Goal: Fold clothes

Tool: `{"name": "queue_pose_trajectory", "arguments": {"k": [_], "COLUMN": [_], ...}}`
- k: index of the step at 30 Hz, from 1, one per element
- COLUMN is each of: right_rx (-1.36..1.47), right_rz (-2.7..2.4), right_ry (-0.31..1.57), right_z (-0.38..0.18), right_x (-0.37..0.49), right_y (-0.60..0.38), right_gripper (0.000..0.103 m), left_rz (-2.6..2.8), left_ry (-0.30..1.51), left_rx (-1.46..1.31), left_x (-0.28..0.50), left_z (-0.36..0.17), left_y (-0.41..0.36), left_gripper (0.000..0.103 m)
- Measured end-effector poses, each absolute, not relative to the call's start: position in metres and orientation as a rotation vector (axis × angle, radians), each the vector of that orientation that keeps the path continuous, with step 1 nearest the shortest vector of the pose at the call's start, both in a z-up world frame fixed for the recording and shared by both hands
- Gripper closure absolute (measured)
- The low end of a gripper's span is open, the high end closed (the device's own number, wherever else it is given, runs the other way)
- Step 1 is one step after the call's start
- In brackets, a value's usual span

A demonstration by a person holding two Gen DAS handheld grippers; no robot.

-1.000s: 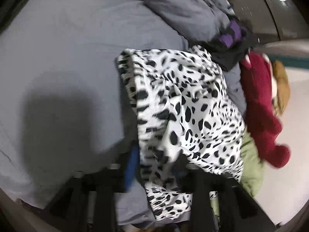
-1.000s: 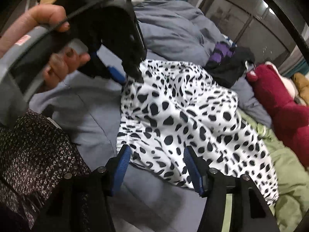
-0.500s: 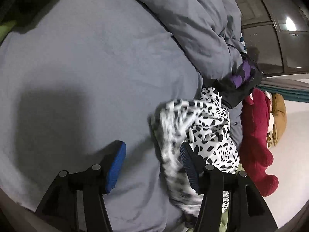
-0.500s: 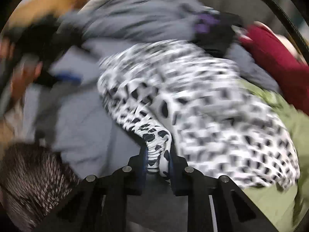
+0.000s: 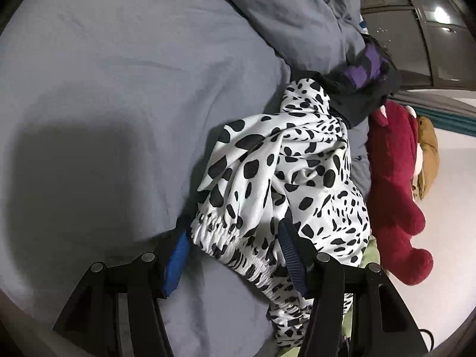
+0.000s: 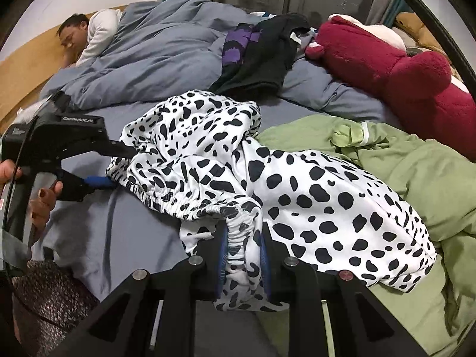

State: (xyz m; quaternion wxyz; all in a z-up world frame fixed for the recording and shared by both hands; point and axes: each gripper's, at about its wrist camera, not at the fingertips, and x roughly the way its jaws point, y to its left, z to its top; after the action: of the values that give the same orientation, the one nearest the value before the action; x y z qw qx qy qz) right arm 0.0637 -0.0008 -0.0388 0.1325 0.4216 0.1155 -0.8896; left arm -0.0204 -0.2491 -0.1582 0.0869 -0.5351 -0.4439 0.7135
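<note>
The spotted garment (image 6: 267,184) lies bunched mid-frame on the grey sheet (image 6: 98,238). The right gripper (image 6: 241,254) pinches its elastic waistband; the left gripper (image 5: 235,255) gapes wide around the waistband — not clamped. Lettering on its body is unreadable.

Bare grey sheet (image 5: 104,104) is left free beside the left-hand finger; spotted garment (image 5: 282,172) and red plush (image 5: 392,184) are heaped right of the fingers.

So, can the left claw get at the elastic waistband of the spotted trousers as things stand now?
Probably yes: the left claw is open with the gathered waistband of the spotted trousers already between its fingers, nothing covering it.
</note>
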Motion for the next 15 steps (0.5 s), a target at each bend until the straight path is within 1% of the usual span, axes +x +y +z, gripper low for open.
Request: {"name": "queue_pose_trajectory", "arguments": {"k": [4, 9, 12, 13, 14, 15], "right_rx": [1.241, 1.285, 1.290, 1.289, 1.287, 1.284], "right_rz": [-2.560, -2.536, -2.529, -2.527, -2.527, -2.528], "right_ry": [0.306, 0.266, 0.223, 0.214, 0.210, 0.210], "right_z": [-0.045, -0.056, -0.058, -0.058, -0.057, -0.056], "right_x": [0.060, 0.056, 0.057, 0.057, 0.058, 0.060], "right_y": [0.007, 0.015, 0.019, 0.020, 0.021, 0.021], "right_gripper": [0.081, 0.081, 0.080, 0.078, 0.074, 0.072], "left_rz": [2.139, 2.196, 2.267, 2.290, 2.309, 2.327], "left_ry": [-1.322, -1.186, -1.090, -1.067, -1.054, -1.041], "left_rx": [-1.654, -1.821, -1.853, -1.853, -1.837, -1.821], "left_x": [-0.020, -0.035, -0.041, -0.042, -0.040, -0.038], "left_z": [-0.157, -0.155, -0.153, -0.152, -0.148, -0.144], "left_y": [-0.250, -0.233, -0.220, -0.218, -0.220, -0.222], "left_gripper": [0.043, 0.043, 0.043, 0.045, 0.059, 0.077]}}
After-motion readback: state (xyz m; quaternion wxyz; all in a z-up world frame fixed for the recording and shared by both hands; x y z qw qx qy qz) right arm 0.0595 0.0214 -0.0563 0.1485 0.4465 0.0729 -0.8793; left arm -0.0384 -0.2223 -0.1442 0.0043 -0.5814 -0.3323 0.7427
